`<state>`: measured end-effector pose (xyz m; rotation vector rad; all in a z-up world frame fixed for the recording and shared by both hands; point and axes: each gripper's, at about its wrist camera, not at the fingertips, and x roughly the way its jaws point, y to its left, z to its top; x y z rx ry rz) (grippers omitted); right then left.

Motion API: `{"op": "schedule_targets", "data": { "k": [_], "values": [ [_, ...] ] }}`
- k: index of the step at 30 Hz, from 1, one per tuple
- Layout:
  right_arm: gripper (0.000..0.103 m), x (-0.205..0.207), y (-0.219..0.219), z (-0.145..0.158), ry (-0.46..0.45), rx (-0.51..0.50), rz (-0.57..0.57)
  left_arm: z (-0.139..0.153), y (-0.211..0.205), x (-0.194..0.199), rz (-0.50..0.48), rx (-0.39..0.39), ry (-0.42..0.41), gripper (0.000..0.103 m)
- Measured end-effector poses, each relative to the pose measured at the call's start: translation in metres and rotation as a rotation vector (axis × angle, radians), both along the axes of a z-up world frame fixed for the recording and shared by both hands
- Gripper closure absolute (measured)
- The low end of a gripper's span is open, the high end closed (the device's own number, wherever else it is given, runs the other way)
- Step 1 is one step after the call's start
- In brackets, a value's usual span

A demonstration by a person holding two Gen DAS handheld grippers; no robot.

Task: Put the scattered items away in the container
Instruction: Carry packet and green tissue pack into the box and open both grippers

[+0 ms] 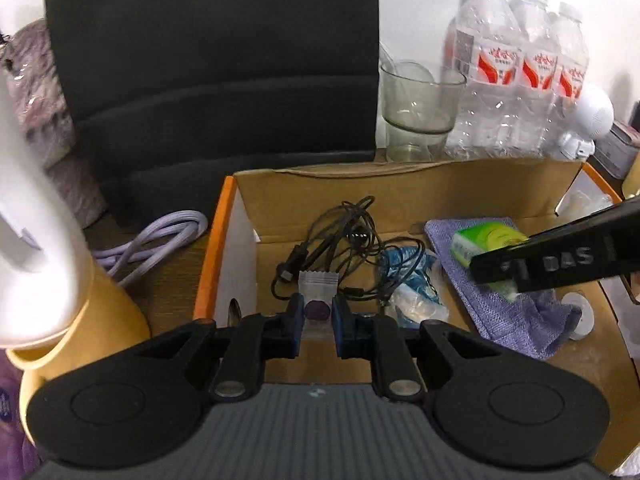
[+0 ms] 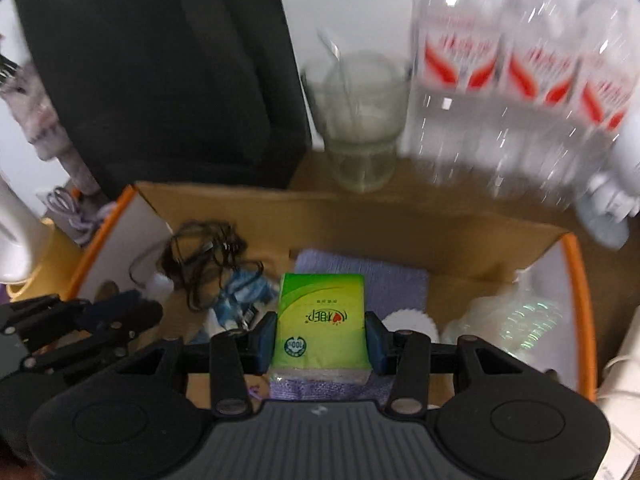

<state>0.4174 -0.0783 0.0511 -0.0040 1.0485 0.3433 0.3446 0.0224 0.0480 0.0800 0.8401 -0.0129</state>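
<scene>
A cardboard box (image 1: 400, 184) with orange rims holds a tangled black cable (image 1: 344, 248), a blue wrapper (image 1: 412, 276), a purple cloth (image 1: 500, 304) and a white cap (image 1: 580, 316). My left gripper (image 1: 318, 322) is over the box, its pads on either side of a clear candy packet (image 1: 318, 300) with a dark purple sweet. My right gripper (image 2: 322, 344) is shut on a green tissue pack (image 2: 320, 320) above the purple cloth (image 2: 360, 284) inside the box (image 2: 360, 220). The right gripper's finger (image 1: 560, 256) reaches in from the right in the left wrist view.
A coiled lilac cable (image 1: 152, 244) lies on the table left of the box. A yellow cup (image 1: 80, 320) with a white object stands at left. A glass (image 1: 420, 108), several water bottles (image 1: 520, 72) and a black chair back (image 1: 212, 60) stand behind the box.
</scene>
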Motion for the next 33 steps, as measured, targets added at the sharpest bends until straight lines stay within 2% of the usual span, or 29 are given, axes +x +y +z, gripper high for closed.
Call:
{"op": "schedule_targets", "data": {
  "k": [4, 9, 13, 15, 19, 23, 27, 29, 31, 33],
  "values": [
    [0.058, 0.002, 0.005, -0.012, 0.052, -0.037, -0.027, -0.005, 0.002, 0.003, -0.019, 0.008, 0.011, 0.087],
    [0.042, -0.010, -0.001, 0.001, 0.042, -0.052, -0.035, 0.010, 0.010, -0.001, 0.008, -0.079, 0.044, 0.085],
    [0.032, -0.022, -0.017, 0.023, 0.047, -0.042, -0.059, 0.025, 0.013, 0.003, -0.013, -0.131, 0.120, 0.070],
    [0.028, -0.030, -0.026, 0.033, 0.061, -0.041, -0.068, 0.034, 0.014, 0.001, 0.011, -0.154, 0.158, 0.068],
    [0.025, -0.038, -0.044, 0.049, 0.104, -0.072, -0.087, 0.055, 0.009, -0.010, 0.015, -0.172, 0.215, 0.038],
    [0.022, -0.061, -0.057, 0.072, 0.120, -0.081, -0.104, 0.089, 0.005, -0.039, -0.005, -0.130, 0.177, 0.020],
    [0.020, -0.087, -0.059, 0.101, 0.091, -0.088, -0.113, 0.125, 0.004, -0.065, -0.014, -0.125, 0.152, 0.014],
    [0.019, -0.101, -0.059, 0.116, 0.076, -0.085, -0.113, 0.141, 0.003, -0.079, -0.017, -0.106, 0.127, 0.006],
    [0.017, -0.112, -0.060, 0.127, 0.061, -0.080, -0.111, 0.153, 0.003, -0.092, -0.007, -0.085, 0.089, 0.003],
    [0.016, -0.123, -0.061, 0.136, 0.051, -0.077, -0.110, 0.160, 0.004, -0.101, 0.008, -0.094, 0.086, 0.002]
  ]
}}
